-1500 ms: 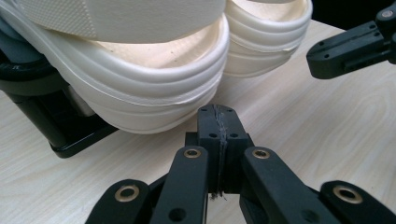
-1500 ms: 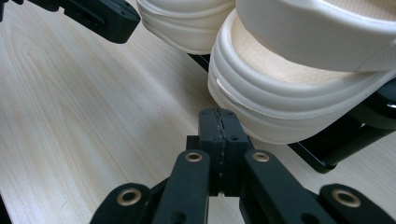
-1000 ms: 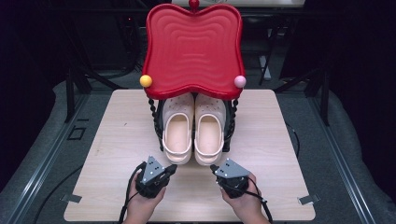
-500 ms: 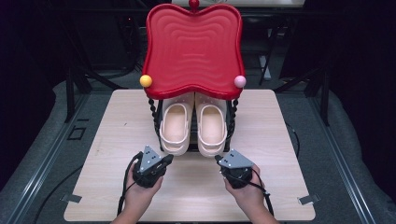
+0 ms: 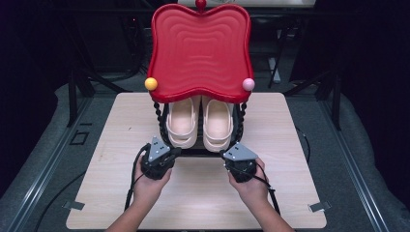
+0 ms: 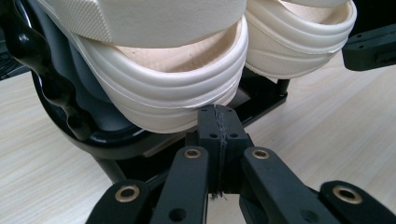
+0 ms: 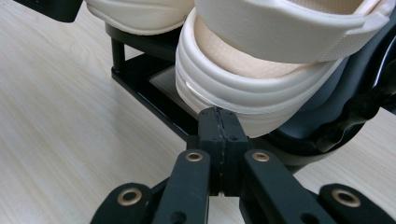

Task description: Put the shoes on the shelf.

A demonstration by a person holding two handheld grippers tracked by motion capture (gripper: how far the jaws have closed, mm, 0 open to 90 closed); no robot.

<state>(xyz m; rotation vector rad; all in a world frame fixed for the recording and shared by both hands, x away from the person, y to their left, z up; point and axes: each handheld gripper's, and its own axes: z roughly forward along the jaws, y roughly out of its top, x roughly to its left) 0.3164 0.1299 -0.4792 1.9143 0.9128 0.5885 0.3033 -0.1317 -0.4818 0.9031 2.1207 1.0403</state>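
Having advanced since earlier: left tongs [image 5: 175, 152] and right tongs [image 5: 226, 153], both pressed together empty, nearing cream rubber clogs [image 5: 199, 123] on black rack [image 5: 200, 152], wooden counter [image 5: 121, 125].

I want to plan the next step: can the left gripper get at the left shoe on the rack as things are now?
Probably yes. The left gripper sits right at the heel of the left shoe, with nothing between them. But its jaws are shut, so it would have to open first, and the red tray hangs over the shoe's front.
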